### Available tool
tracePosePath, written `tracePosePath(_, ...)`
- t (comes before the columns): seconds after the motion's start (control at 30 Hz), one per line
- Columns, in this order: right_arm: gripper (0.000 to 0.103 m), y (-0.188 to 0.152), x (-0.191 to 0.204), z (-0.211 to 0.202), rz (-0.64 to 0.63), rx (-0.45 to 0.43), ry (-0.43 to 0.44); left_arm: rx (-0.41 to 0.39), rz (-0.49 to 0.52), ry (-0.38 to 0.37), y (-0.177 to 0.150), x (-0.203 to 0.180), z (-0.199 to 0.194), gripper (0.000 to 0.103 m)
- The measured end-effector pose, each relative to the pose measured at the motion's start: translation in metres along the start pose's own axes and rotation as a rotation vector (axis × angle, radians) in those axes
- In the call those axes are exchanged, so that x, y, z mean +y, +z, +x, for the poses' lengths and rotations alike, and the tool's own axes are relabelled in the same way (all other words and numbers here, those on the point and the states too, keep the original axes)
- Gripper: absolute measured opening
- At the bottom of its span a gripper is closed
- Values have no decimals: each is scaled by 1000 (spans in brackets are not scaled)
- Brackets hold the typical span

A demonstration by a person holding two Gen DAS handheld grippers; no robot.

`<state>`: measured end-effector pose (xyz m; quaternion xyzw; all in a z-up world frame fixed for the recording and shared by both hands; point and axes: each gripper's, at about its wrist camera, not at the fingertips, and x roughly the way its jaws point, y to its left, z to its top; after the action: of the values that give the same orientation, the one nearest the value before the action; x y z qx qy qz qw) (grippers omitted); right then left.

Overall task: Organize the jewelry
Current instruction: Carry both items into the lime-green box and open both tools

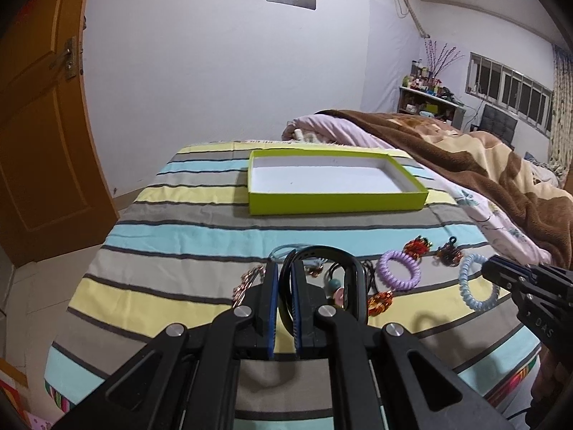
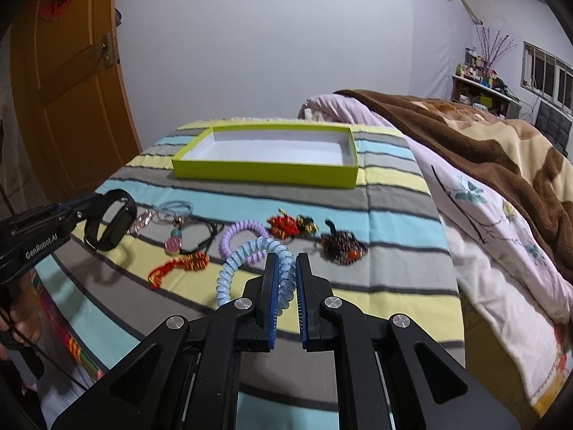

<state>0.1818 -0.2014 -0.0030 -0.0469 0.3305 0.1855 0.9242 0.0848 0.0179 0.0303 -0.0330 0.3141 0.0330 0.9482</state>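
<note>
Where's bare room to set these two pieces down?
The green box is bare inside. The striped cover between the box and the jewelry row is also free. It's crowded around the purple coil tie, red knots and pink-bead cord.

Both grippers, the left gripper (image 1: 284, 272) and the right gripper (image 2: 286, 265), are matte black with blue ribbed finger pads (image 2: 273, 286) and round silver screws (image 2: 242, 303). White "GenRobot.AI" lettering (image 2: 41, 246) marks the left one's side. Bare skin shows on the left hand (image 2: 25, 326).
</note>
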Motion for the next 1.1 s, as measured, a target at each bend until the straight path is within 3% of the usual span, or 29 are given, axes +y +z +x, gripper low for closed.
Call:
tracePosePath(0.33,9,48,4,24,-35,-39,20,-37,33,-25,38,-6,21,7)
tracePosePath(0.6,9,98,-10,72,-35,-36,17,-57,52,-15,82,-3,66,7)
tracePosePath(1.1,9,146,-52,200,-1,114,-23,51,70,25,121,4,179,7)
